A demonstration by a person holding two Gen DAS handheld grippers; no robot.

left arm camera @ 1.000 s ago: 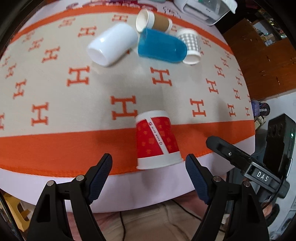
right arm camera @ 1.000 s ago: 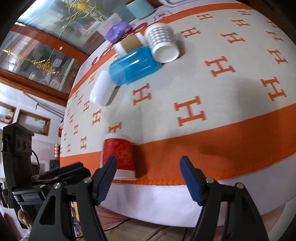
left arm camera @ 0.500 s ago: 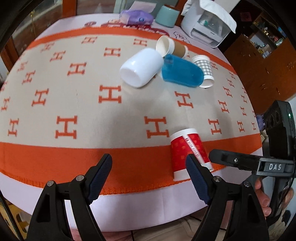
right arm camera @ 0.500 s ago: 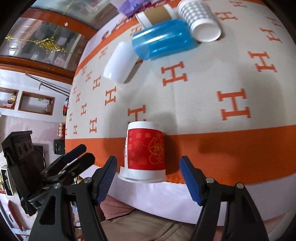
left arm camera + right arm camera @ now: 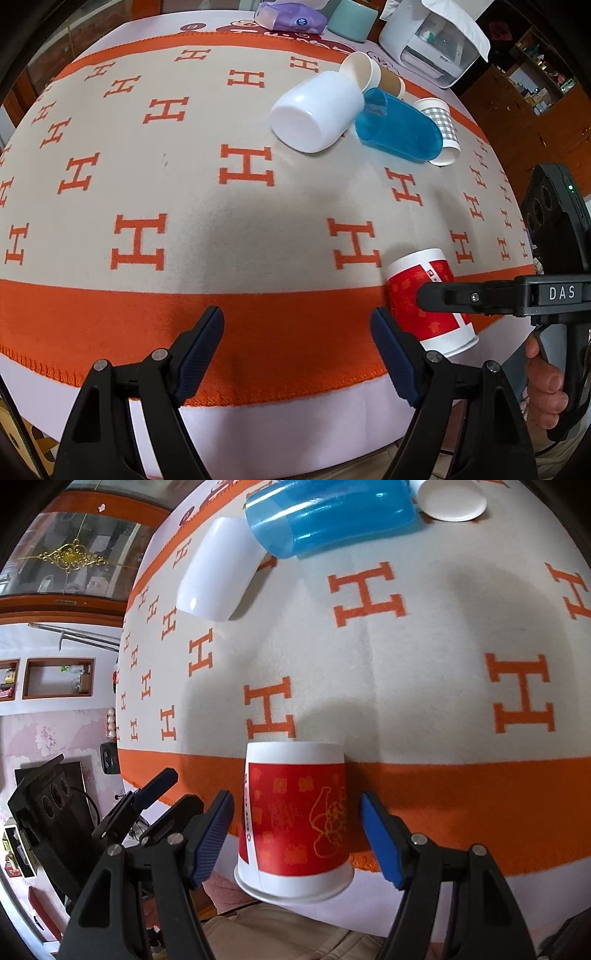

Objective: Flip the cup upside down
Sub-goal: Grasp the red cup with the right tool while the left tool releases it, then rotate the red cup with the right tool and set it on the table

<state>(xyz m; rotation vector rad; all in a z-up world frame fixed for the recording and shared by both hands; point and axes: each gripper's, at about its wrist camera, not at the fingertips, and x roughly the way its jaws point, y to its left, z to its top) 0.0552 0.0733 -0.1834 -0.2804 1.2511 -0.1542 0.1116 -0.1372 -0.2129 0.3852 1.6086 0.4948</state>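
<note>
A red and white paper cup (image 5: 295,819) stands mouth down at the near edge of the orange-bordered cloth; it also shows in the left wrist view (image 5: 428,299). My right gripper (image 5: 297,836) is open, with its blue pads on either side of the cup and a small gap on each side. In the left wrist view one right finger (image 5: 476,295) crosses in front of the cup. My left gripper (image 5: 297,345) is open and empty, over the orange border to the left of the cup.
A white cup (image 5: 317,110), a blue tumbler (image 5: 399,127), a brown paper cup (image 5: 373,75) and a checked paper cup (image 5: 441,129) lie on their sides at the far right. A white appliance (image 5: 432,40), a teal cup (image 5: 351,18) and a purple pack (image 5: 291,16) sit behind.
My right gripper has moved in around the red cup. My left gripper has pulled away to the left, so the cup has shifted to the right edge of its view.
</note>
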